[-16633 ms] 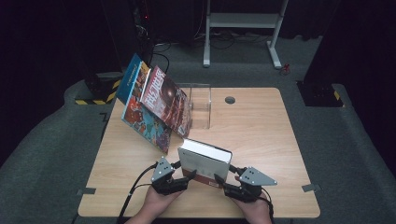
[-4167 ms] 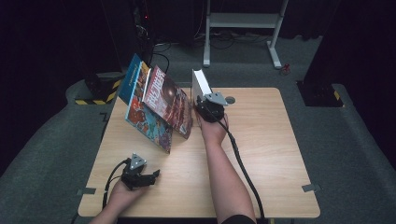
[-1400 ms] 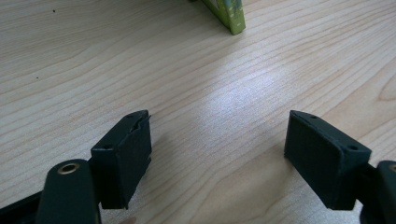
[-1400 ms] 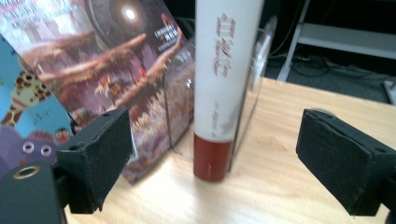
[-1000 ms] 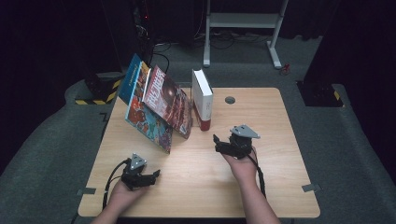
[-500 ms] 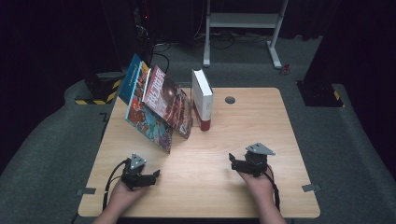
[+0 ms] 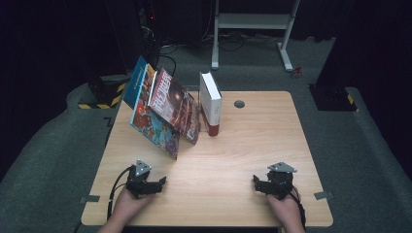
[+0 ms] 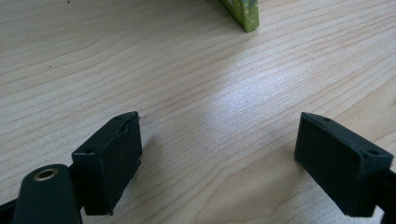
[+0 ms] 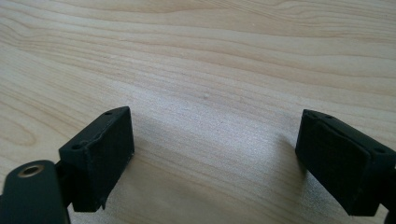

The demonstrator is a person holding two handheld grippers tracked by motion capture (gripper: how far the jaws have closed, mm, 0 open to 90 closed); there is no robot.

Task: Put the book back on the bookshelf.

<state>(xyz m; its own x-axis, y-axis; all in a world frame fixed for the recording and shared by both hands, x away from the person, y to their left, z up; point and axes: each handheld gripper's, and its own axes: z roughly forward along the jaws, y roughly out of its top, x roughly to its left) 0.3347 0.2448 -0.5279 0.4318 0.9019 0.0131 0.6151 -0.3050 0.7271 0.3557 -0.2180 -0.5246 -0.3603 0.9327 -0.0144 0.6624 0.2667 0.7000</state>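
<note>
A thick white book with a red base (image 7: 211, 103) stands upright at the back middle of the wooden table (image 7: 243, 155). Left of it, a dark red-covered book (image 7: 174, 104) and a blue illustrated book (image 7: 149, 116) lean to the left. My left gripper (image 7: 160, 183) rests near the front left edge, open, with bare wood between its jaws (image 8: 219, 154). A green book corner (image 8: 243, 14) shows far ahead of it. Near the front right edge my right gripper (image 7: 256, 183) sits open over bare wood (image 9: 212, 154).
A round cable hole (image 7: 239, 103) lies in the tabletop right of the white book. A white metal frame (image 7: 252, 29) stands on the dark floor behind the table. Grey carpet surrounds the table, with a yellow-black striped block (image 7: 104, 97) at the back left.
The white book, held by both grippers at the front earlier, now stands upright by the leaning books. My right gripper let it go and drew back to the front right edge.
</note>
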